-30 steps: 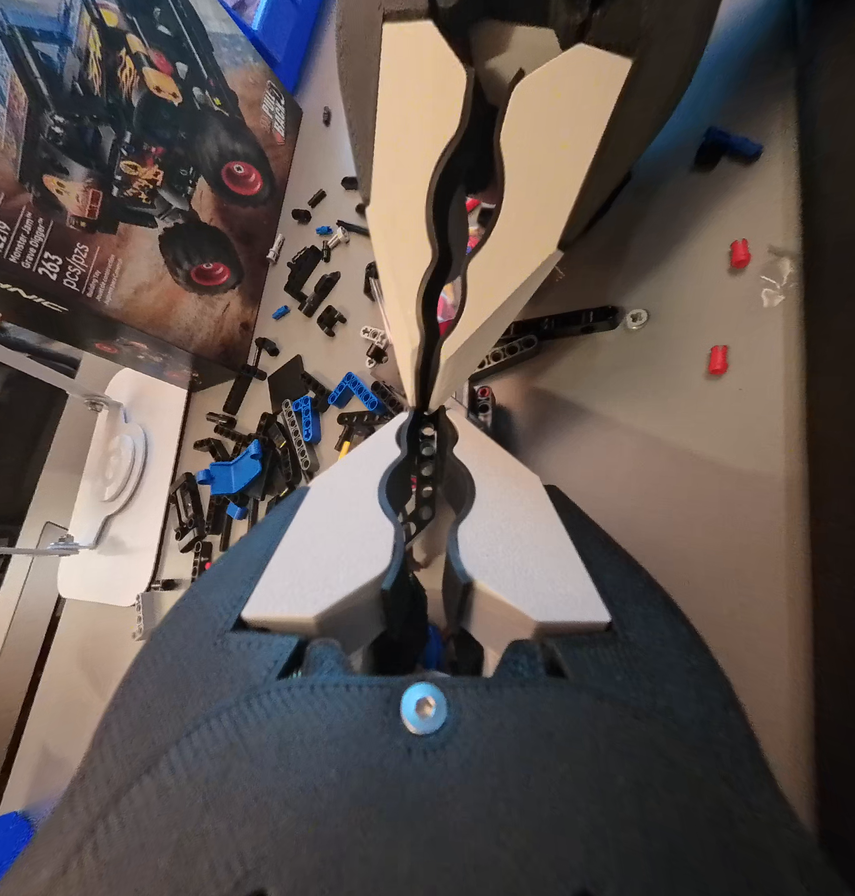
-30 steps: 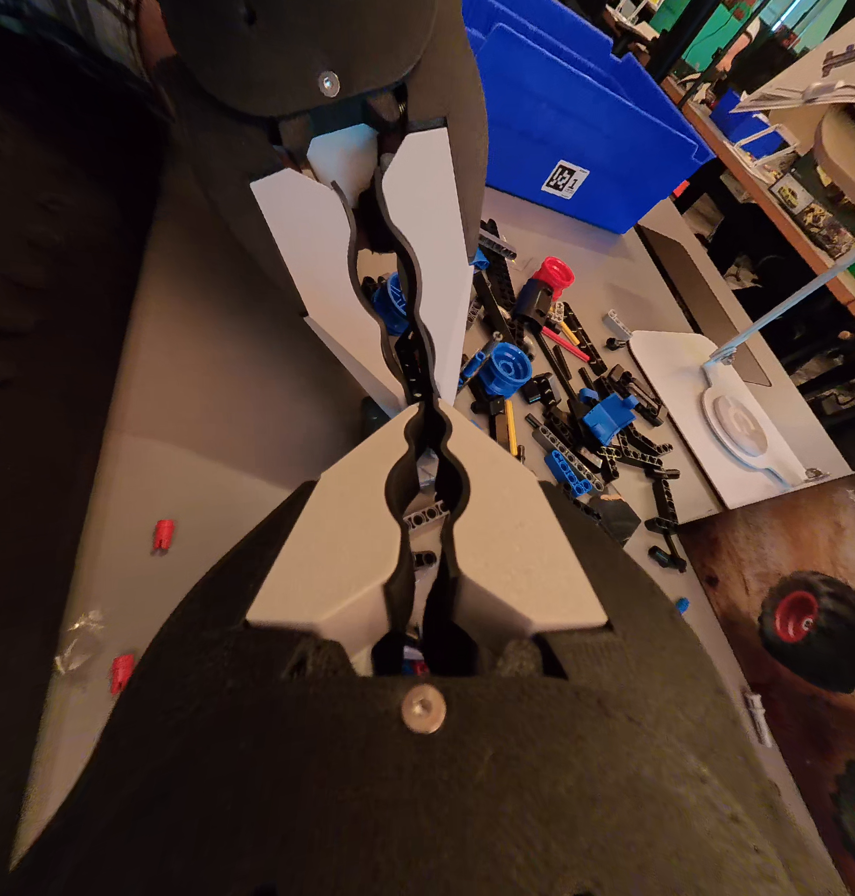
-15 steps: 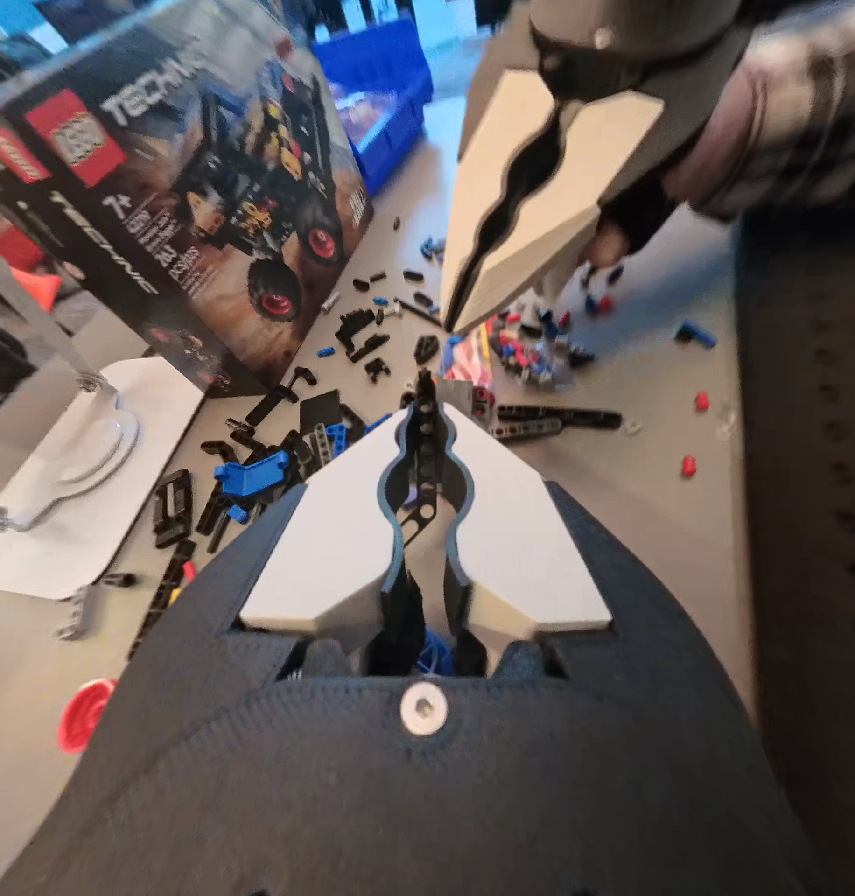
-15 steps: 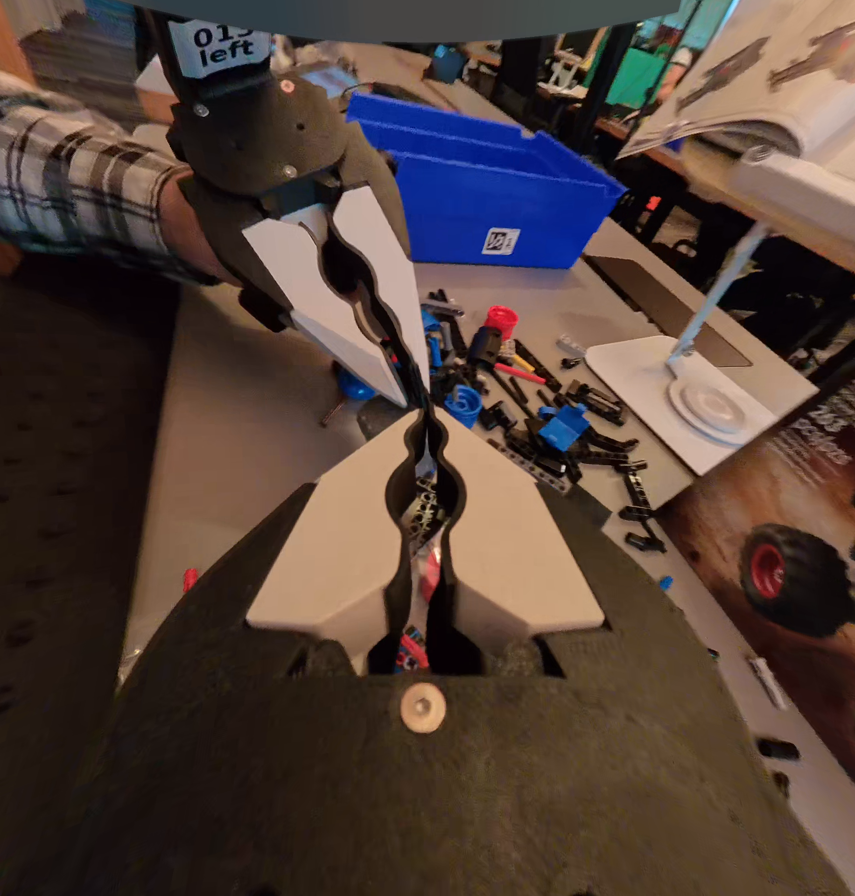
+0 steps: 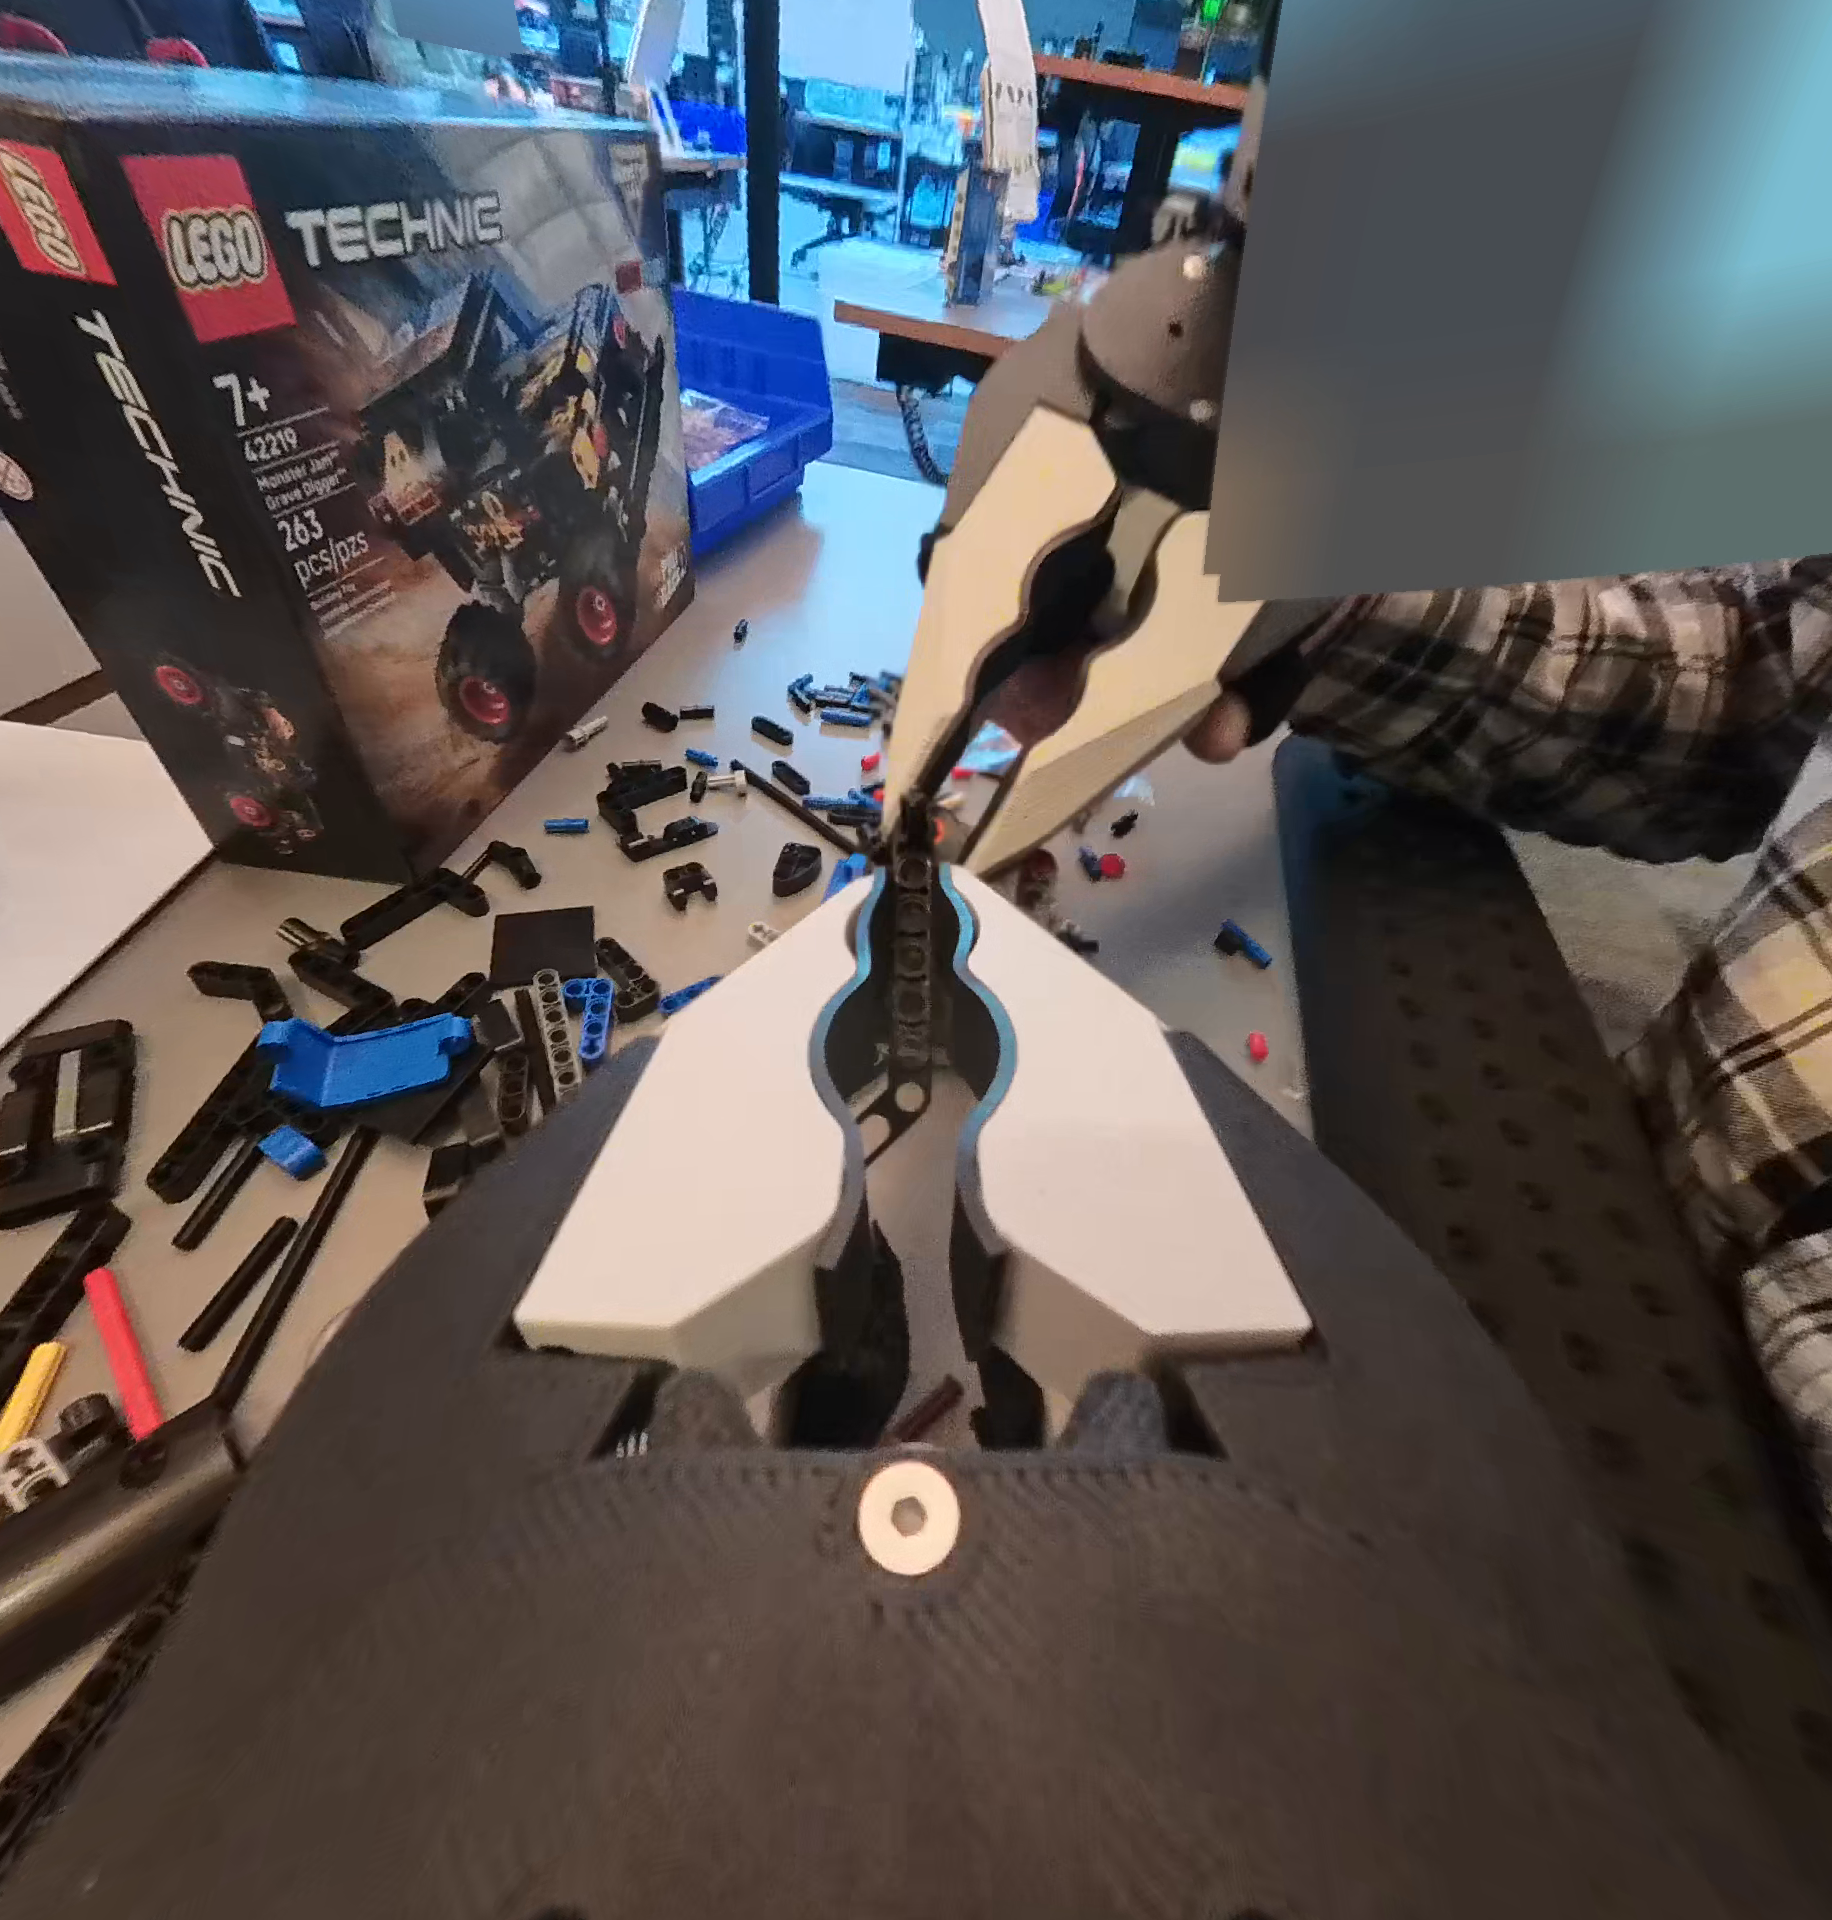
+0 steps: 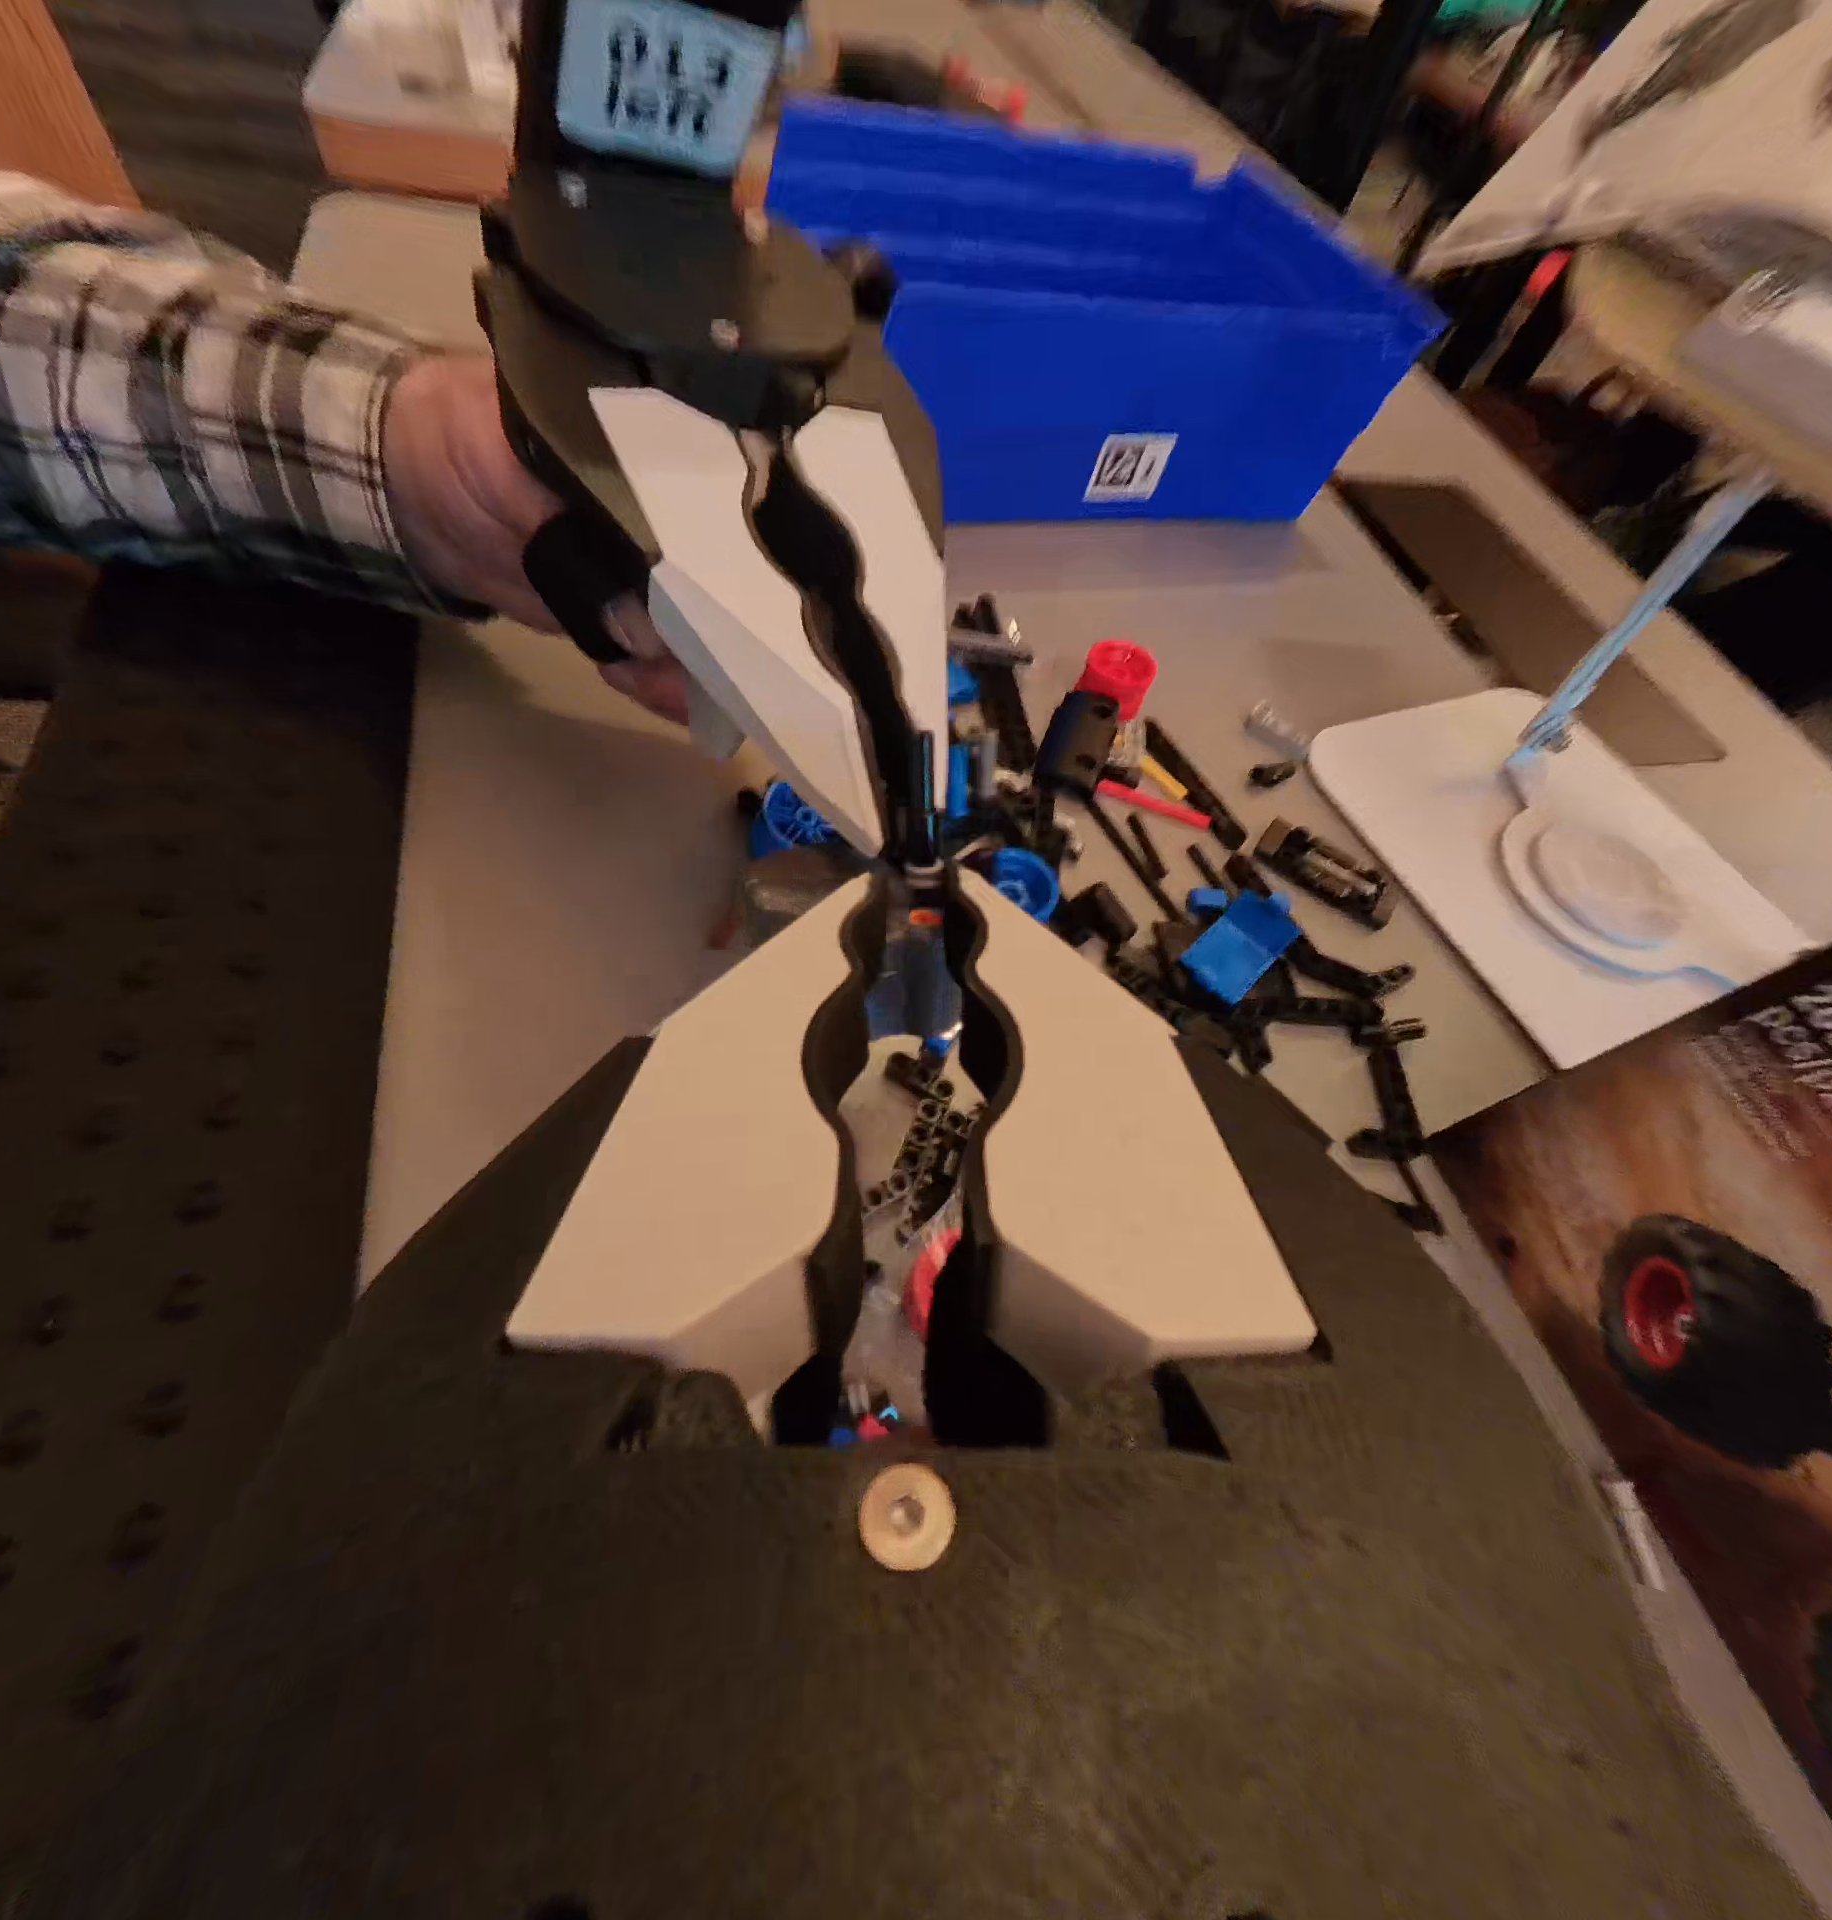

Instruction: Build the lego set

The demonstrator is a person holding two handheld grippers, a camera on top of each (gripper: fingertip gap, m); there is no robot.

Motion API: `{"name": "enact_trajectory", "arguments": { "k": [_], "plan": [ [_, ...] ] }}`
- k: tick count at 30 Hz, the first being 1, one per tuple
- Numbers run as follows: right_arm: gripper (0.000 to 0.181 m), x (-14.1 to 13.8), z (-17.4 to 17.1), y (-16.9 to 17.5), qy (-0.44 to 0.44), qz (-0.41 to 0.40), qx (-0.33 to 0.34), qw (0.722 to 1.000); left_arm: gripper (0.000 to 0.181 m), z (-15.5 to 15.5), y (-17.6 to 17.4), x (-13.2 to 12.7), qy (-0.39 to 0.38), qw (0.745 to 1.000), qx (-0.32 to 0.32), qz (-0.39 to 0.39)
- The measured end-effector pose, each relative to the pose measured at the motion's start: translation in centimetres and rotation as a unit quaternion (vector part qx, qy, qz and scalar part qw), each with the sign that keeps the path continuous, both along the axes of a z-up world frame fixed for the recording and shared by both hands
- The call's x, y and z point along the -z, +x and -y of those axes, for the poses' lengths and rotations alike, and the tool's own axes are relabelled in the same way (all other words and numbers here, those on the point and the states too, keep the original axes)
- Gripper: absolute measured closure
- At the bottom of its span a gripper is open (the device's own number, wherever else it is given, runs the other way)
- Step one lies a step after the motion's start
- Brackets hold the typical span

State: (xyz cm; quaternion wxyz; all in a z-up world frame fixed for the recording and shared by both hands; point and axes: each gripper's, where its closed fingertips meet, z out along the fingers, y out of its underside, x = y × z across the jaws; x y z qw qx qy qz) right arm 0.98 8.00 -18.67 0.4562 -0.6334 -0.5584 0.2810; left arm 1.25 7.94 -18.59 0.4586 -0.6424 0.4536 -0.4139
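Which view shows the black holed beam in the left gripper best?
The left wrist view: the black beam lies lengthwise between the left gripper fingers, holes visible. The right wrist view shows only a blurred dark sliver at the meeting tips.

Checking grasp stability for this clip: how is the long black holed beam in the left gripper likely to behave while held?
The black beam looks like rigid plastic, so it probably stays straight. The left gripper clamps its thin sides, so it might pivot if the right gripper pushes at its tip. It is slender, so likely light.
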Motion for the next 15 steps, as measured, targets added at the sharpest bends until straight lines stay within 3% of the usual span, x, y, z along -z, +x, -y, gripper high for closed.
{"name": "enact_trajectory", "arguments": {
  "k": [12,15],
  "plan": [
    [0.179,0.19,-0.28,-0.2,0.008,-0.01,0.005,1.0,0.176,0.17,-0.06,-0.35,-0.066,0.996,0.03,0.056],
    [0.18,0.9,0.12,-0.54,0.014,-0.004,-0.004,1.0,0.162,0.42,-0.08,-0.76,-0.071,0.994,0.04,0.066]
  ]
}}
